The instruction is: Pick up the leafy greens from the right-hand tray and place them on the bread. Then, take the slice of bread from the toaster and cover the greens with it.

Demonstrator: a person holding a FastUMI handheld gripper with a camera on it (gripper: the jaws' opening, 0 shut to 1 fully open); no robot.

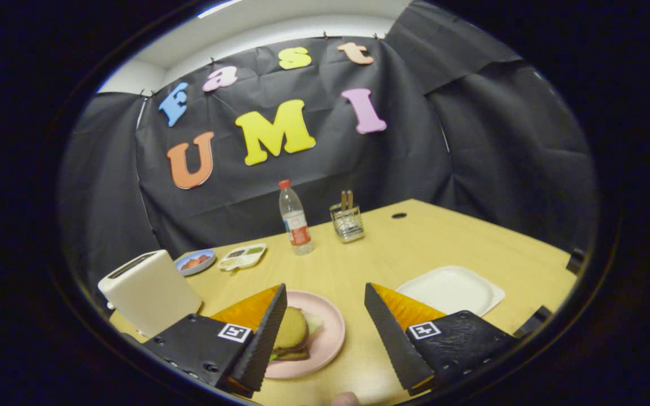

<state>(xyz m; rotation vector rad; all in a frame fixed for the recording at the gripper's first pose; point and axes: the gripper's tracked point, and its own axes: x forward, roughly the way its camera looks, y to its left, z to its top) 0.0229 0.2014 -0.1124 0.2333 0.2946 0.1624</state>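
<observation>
Your tongs (pixel 325 332) stand wide apart with nothing between their fingers, hovering low over the pale wooden worktop (pixel 415 248). Just ahead of them, partly behind the left finger, sits the round pink plate (pixel 330 332), and on it a stacked sandwich: a toasted slice of bread (pixel 293 330) lies on top, with a pale green fringe of leafy greens (pixel 312 322) peeking out at its far edge and a darker layer beneath. From how it lies, both steps look done, so judge the stack for alignment, not for a fresh grasp. If you must nudge or lift the top slice, expect it to be light, dry and fairly stiff, yet crumbly at the crust; take it by two opposite edges with gentle pressure, not across its flat faces. The greens below are likely soft, limp and easily dragged, so lift straight up. Beyond the right finger rests the white square tray (pixel 452 290), bare. To the left stands the cream-coloured toaster (pixel 147 287), its slot showing dark. Further back are a small blue dish (pixel 195 261), a white divided dish (pixel 242 256), a clear plastic bottle with a red cap (pixel 295 220) and a wire holder (pixel 347 221).
</observation>
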